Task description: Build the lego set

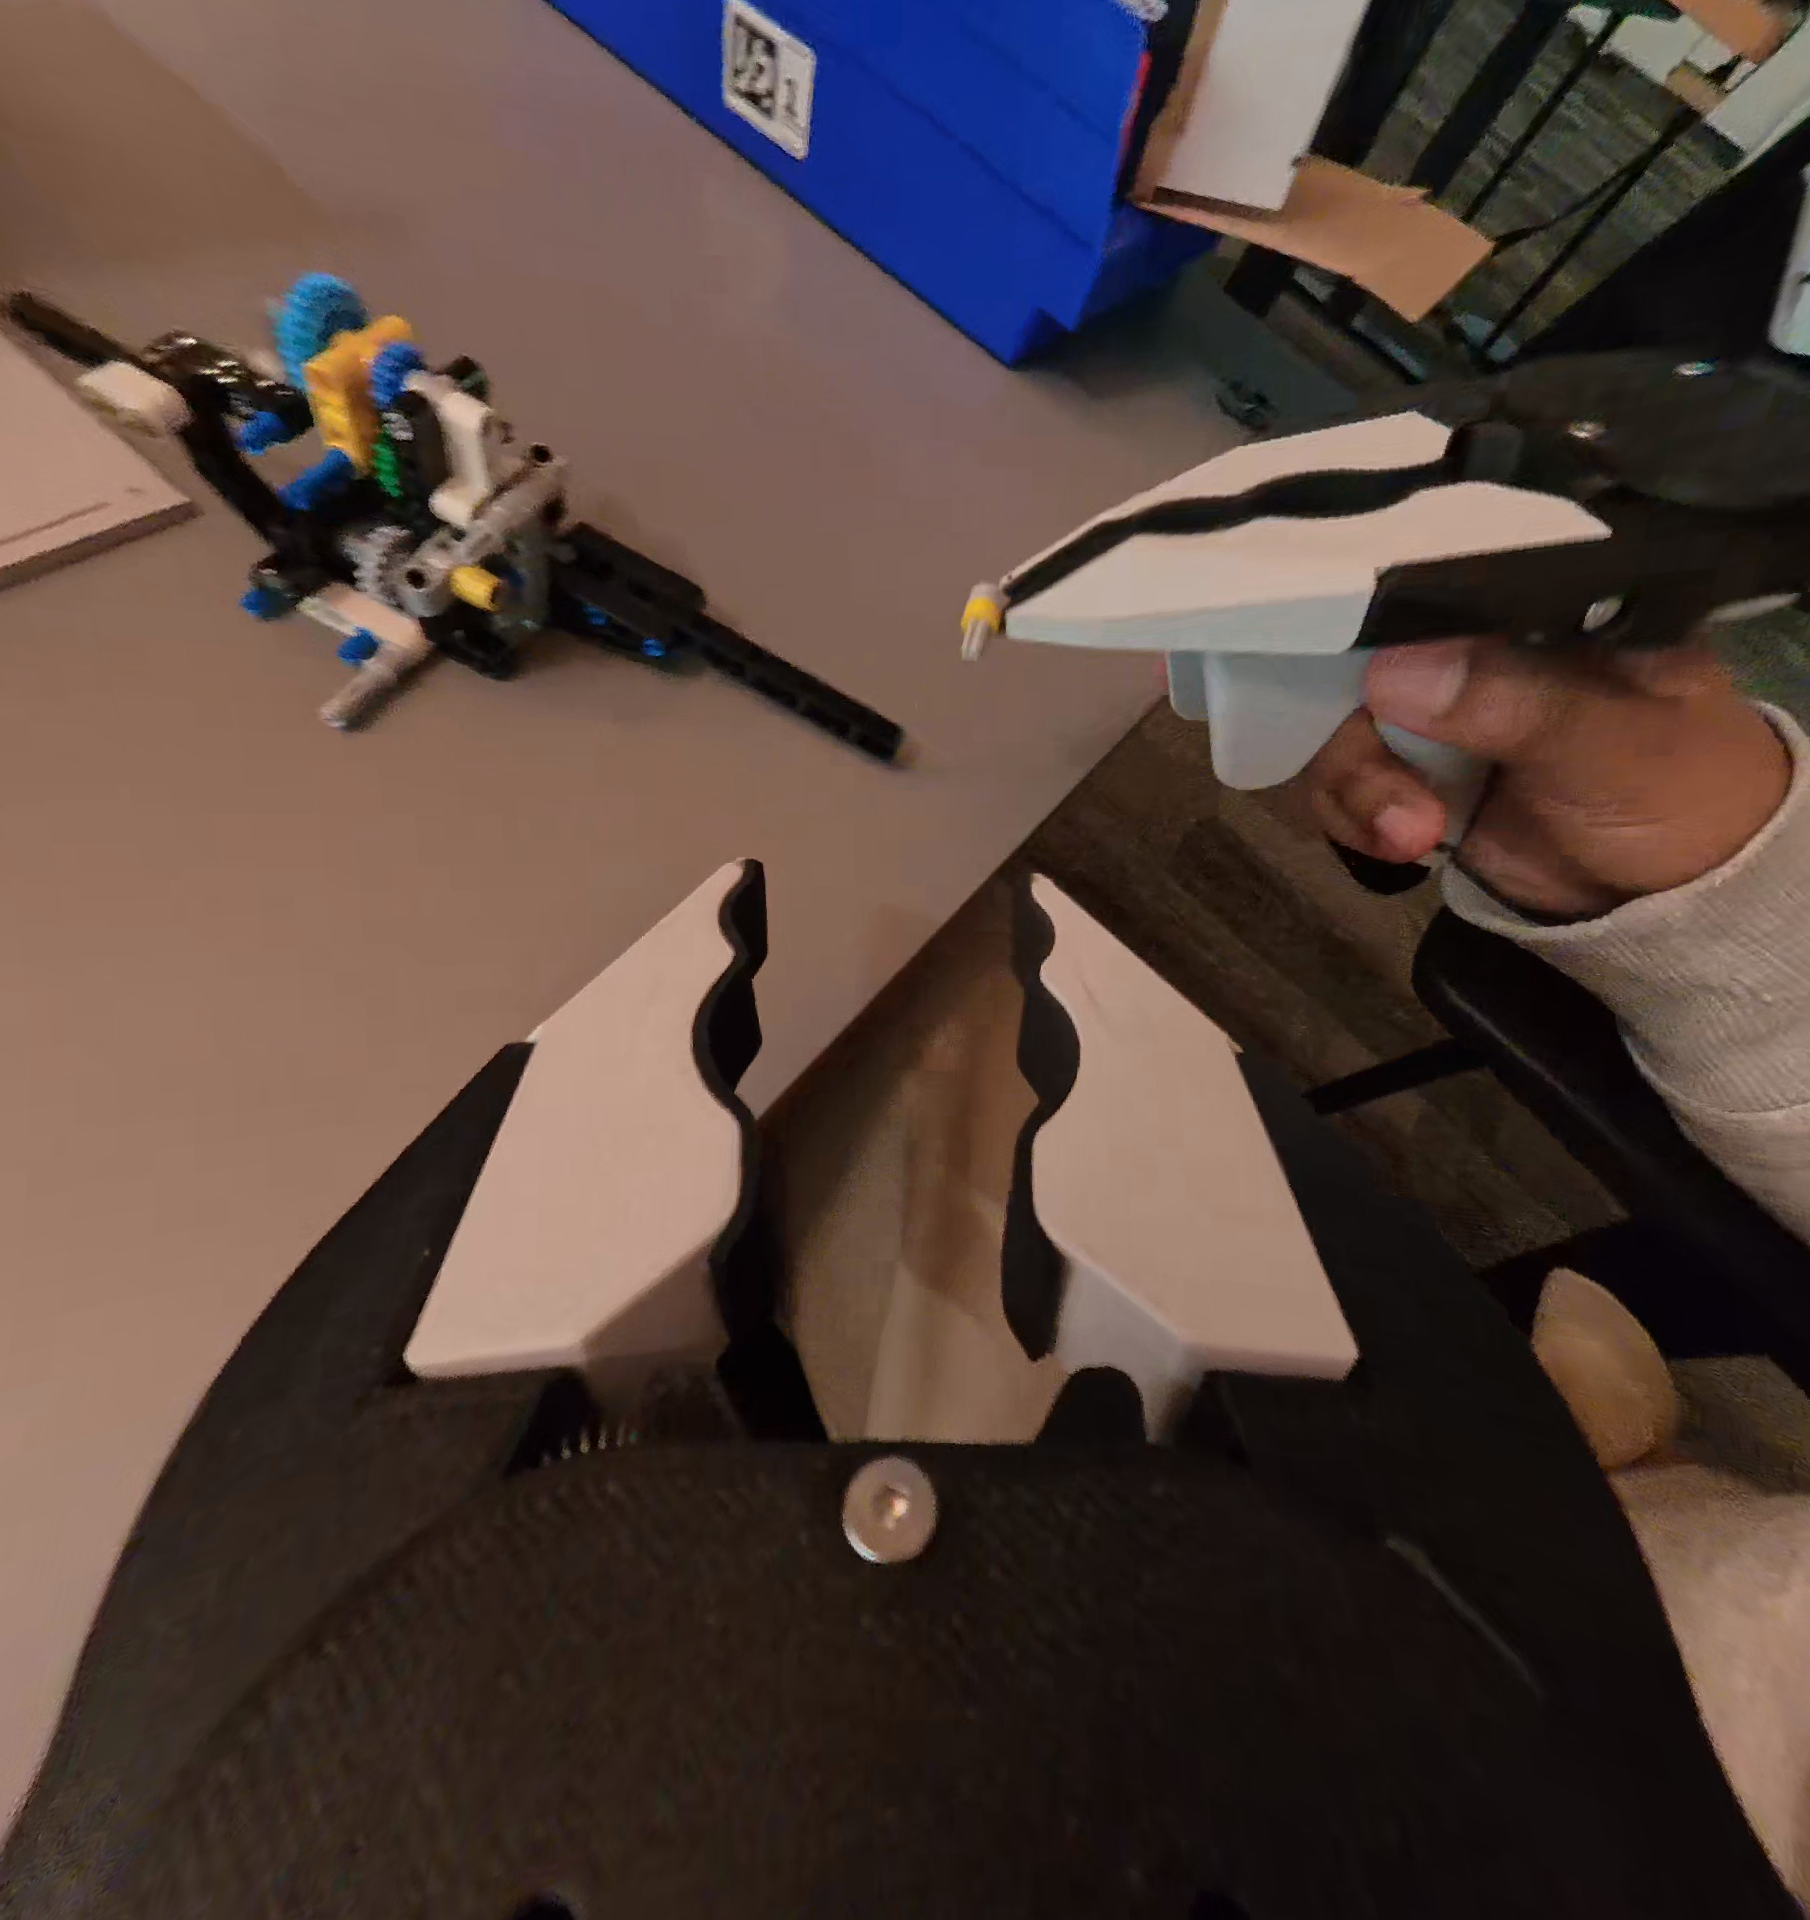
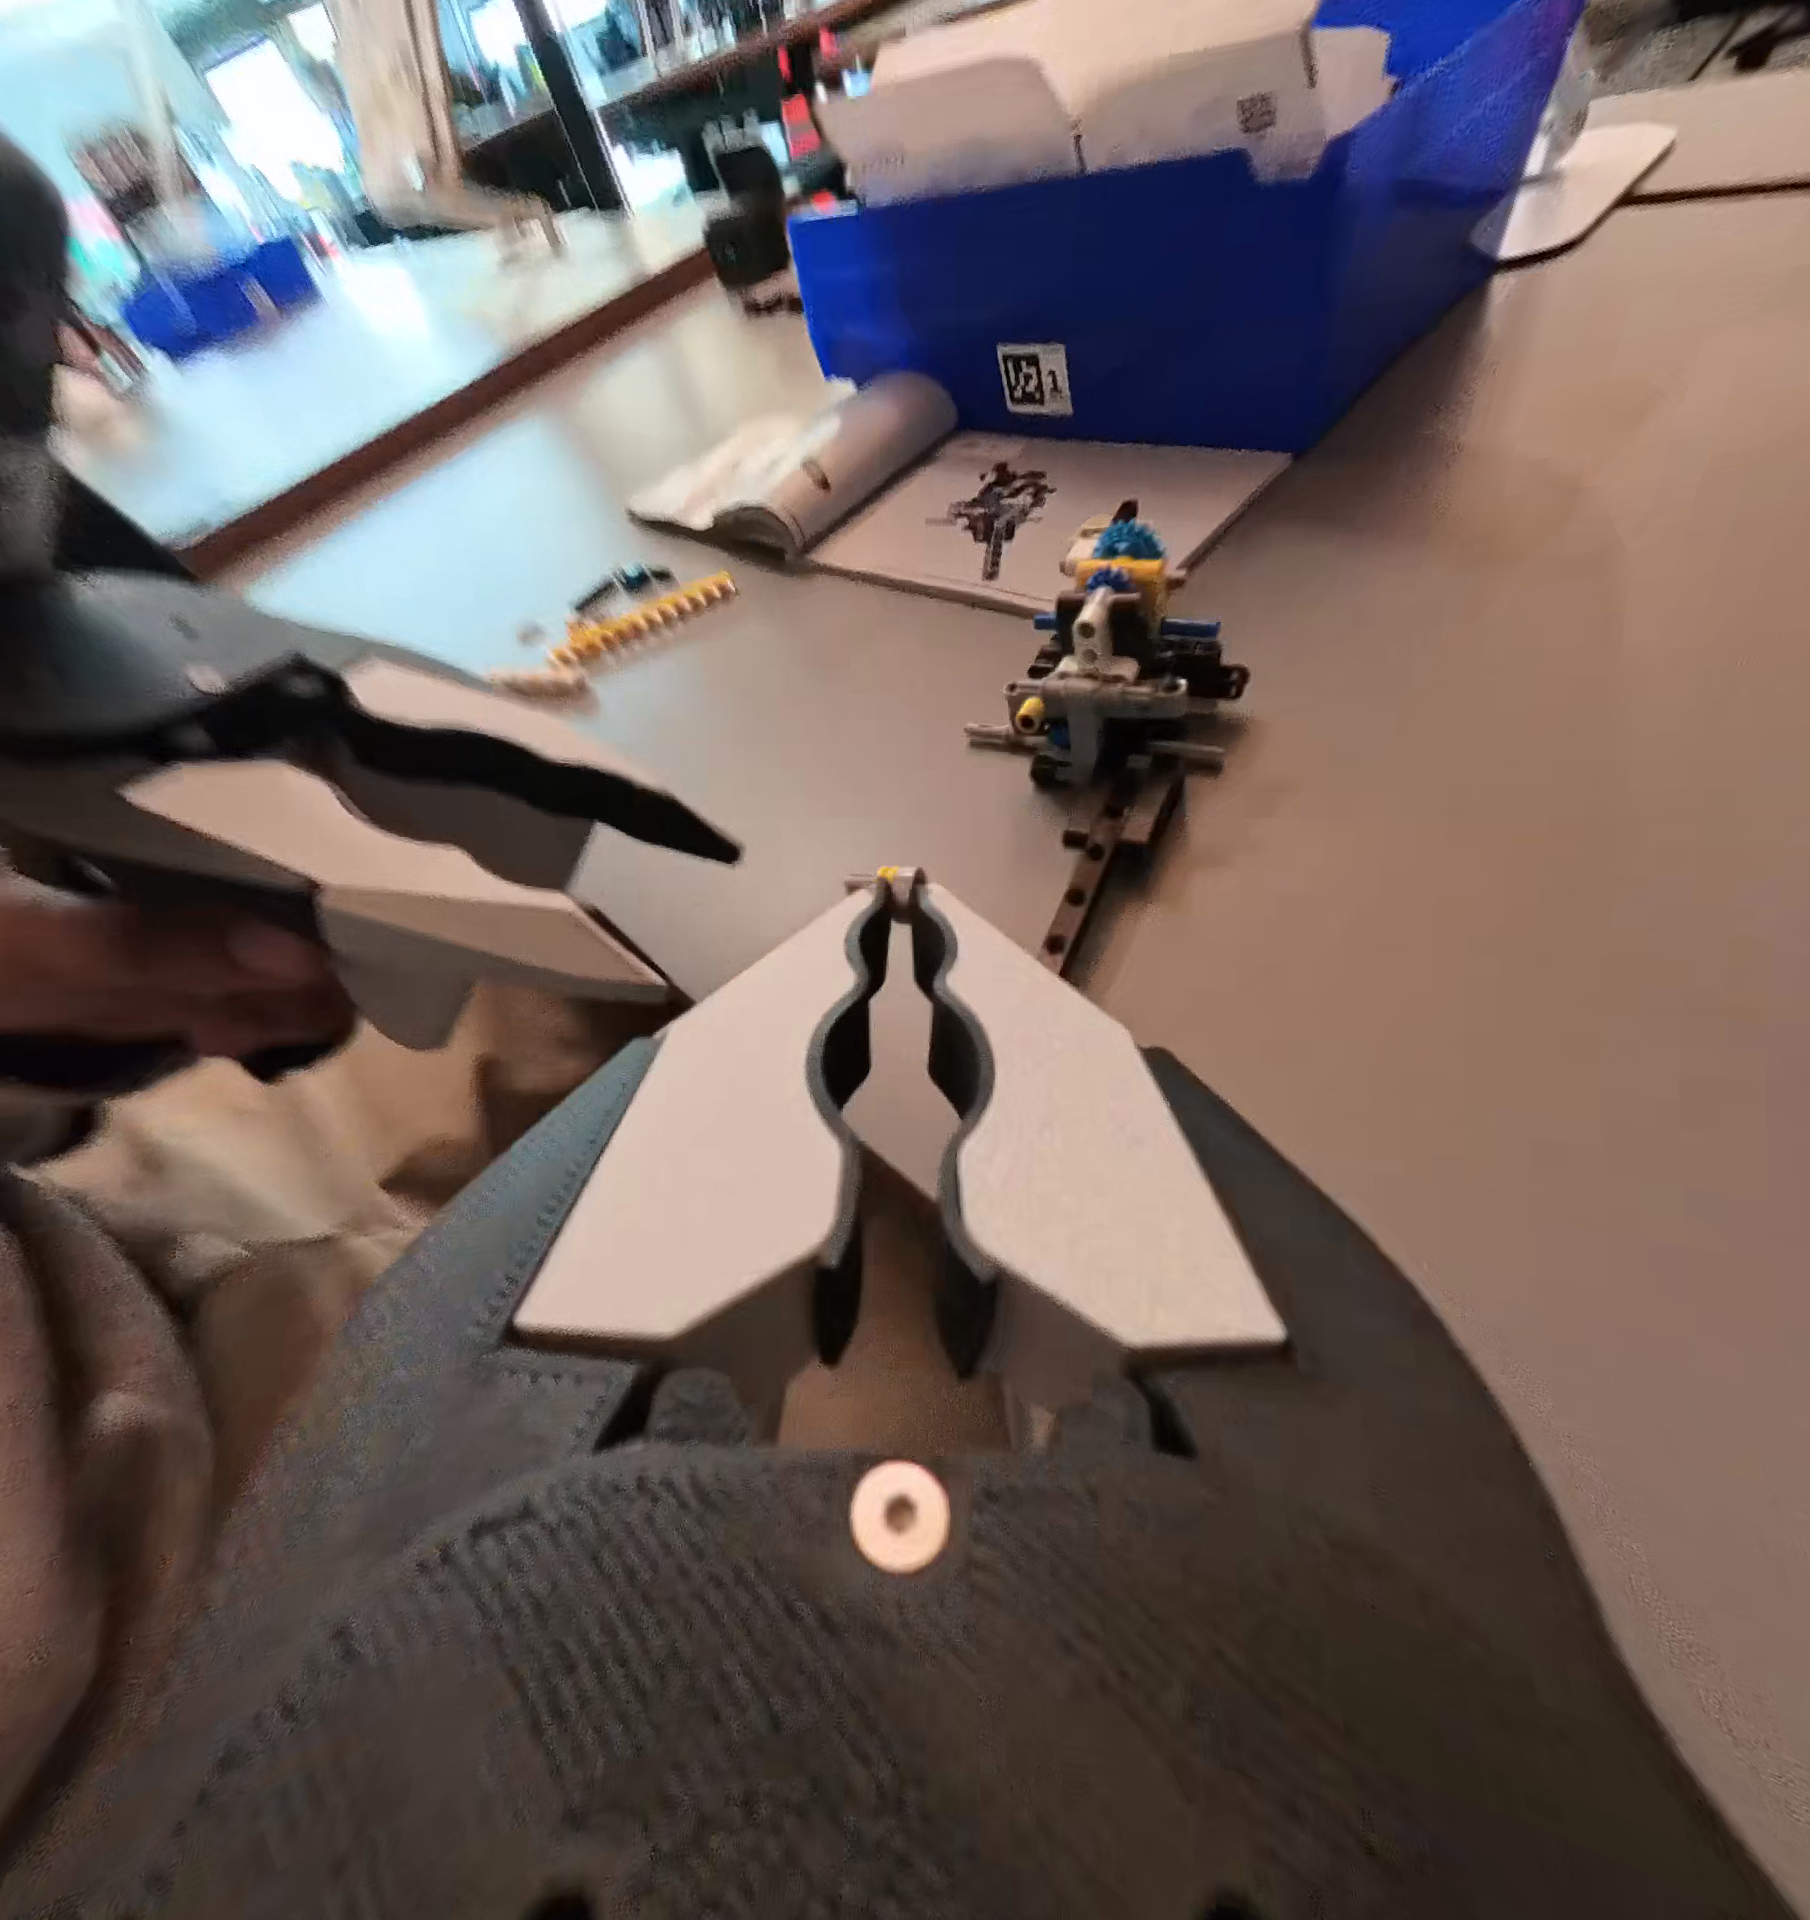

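Note:
The partly built lego model (image 1: 402, 488) lies on the grey table (image 1: 672, 343), with black beams, blue gears, yellow and grey parts. It also shows in the right wrist view (image 2: 1114, 665). My left gripper (image 1: 890, 883) is open and empty, held over the table's near edge. My right gripper (image 2: 893, 891) is shut on a small yellow and grey lego pin (image 2: 888, 876), held above the table short of the model. The right gripper also shows in the left wrist view (image 1: 994, 613) with the pin (image 1: 979, 618) at its tip. The left gripper shows at the left in the right wrist view (image 2: 693, 831).
A blue bin (image 2: 1140, 301) with white boxes stands at the back of the table. An open instruction booklet (image 2: 942, 499) lies before it. A row of yellow parts (image 2: 641, 623) and small black parts (image 2: 615, 584) lie to the left. A person's hand (image 1: 1566, 769) holds the right gripper.

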Demonstrator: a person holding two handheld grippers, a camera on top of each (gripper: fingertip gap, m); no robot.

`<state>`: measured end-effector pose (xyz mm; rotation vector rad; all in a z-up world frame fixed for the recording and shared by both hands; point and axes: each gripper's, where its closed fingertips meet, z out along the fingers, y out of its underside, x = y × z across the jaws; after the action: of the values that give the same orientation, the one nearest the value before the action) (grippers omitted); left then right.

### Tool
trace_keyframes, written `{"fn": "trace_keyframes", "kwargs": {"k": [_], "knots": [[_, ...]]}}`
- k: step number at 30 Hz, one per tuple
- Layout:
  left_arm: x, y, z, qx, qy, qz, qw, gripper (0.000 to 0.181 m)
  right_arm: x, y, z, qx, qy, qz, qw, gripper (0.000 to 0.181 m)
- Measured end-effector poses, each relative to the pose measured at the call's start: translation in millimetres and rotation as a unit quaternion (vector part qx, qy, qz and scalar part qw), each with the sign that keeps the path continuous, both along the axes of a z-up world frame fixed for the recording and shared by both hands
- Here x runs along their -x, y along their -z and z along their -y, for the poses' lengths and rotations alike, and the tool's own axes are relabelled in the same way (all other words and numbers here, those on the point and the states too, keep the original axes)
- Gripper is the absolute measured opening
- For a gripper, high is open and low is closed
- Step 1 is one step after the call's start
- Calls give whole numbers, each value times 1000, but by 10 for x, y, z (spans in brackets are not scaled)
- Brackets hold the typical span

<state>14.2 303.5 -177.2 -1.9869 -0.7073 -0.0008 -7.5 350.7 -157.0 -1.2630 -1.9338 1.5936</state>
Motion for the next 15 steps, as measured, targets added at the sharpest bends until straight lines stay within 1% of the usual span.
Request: {"fn": "trace_keyframes", "kwargs": {"k": [1,2,5,7,9,12,15], "knots": [[-63,-7,-59,-9,8,-1,1000,44,-64,-32,-73,31,5,9,999,2],[-132,-5,-117,-16,17,-3,1000,42,-135,-36,-166,44,14,14,999,2],[-407,72,-309,-36,55,9,998,34,-370,3,-460,36,58,14,998,2],[-676,86,-495,-68,98,37,992,25,-526,18,-579,39,76,16,996,2],[-874,96,-665,-93,122,60,986,18,-645,43,-639,53,79,23,995,2],[-916,109,-796,-102,111,61,987,17,-743,44,-660,75,57,26,995,1],[-762,61,-786,-103,77,33,991,19,-728,47,-639,96,26,30,995,2]]}}
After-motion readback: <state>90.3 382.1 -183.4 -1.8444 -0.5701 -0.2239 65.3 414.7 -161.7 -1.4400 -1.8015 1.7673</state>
